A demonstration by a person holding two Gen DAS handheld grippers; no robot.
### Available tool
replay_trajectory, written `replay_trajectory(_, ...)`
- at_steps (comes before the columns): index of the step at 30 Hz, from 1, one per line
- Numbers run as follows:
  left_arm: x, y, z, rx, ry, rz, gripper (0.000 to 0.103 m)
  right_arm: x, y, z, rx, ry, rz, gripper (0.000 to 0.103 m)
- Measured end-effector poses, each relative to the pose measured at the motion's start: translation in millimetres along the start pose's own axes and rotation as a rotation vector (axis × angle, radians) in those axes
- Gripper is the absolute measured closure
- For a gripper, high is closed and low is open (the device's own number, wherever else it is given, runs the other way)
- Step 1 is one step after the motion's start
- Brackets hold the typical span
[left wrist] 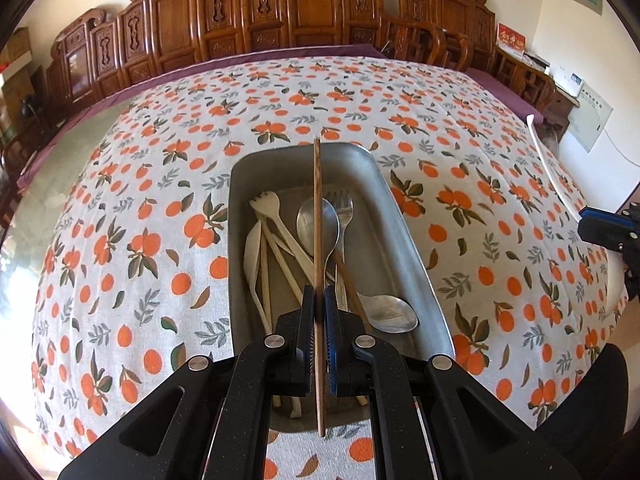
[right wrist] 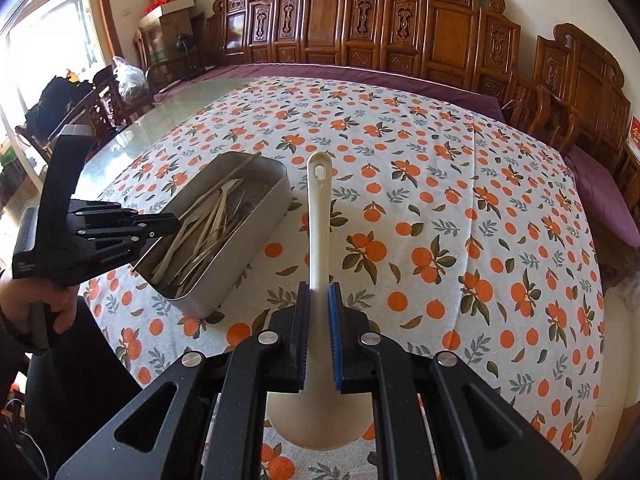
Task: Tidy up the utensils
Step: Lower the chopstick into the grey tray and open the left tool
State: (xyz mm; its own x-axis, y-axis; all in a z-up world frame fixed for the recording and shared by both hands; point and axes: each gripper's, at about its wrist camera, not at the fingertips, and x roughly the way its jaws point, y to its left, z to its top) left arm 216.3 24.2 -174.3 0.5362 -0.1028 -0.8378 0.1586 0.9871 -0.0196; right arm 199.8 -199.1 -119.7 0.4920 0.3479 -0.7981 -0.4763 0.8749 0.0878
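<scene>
My left gripper (left wrist: 319,300) is shut on a brown wooden chopstick (left wrist: 317,216) and holds it lengthwise above the metal tray (left wrist: 404,232). The tray holds a metal spoon (left wrist: 318,220), a fork (left wrist: 343,204), another metal spoon (left wrist: 390,314) and several pale wooden utensils (left wrist: 266,248). My right gripper (right wrist: 319,300) is shut on the handle of a white ladle (right wrist: 319,216), its bowl hanging below the fingers, above the cloth to the right of the tray (right wrist: 256,216). The left gripper (right wrist: 160,224) shows over the tray's near left corner in the right wrist view.
The table carries an orange-patterned cloth (left wrist: 120,240) with bare glass (right wrist: 168,108) at its left. Carved wooden chairs (left wrist: 260,12) line the far side. The ladle handle (left wrist: 544,160) and right gripper (left wrist: 608,228) show at the right edge of the left wrist view.
</scene>
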Motion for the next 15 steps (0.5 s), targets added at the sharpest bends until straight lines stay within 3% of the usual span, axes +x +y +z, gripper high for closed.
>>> replay_trajectory(15,15,-5,3,0.015,0.023,-0.011,0.099,8,0,0,0.002,0.008,0.014,0.092)
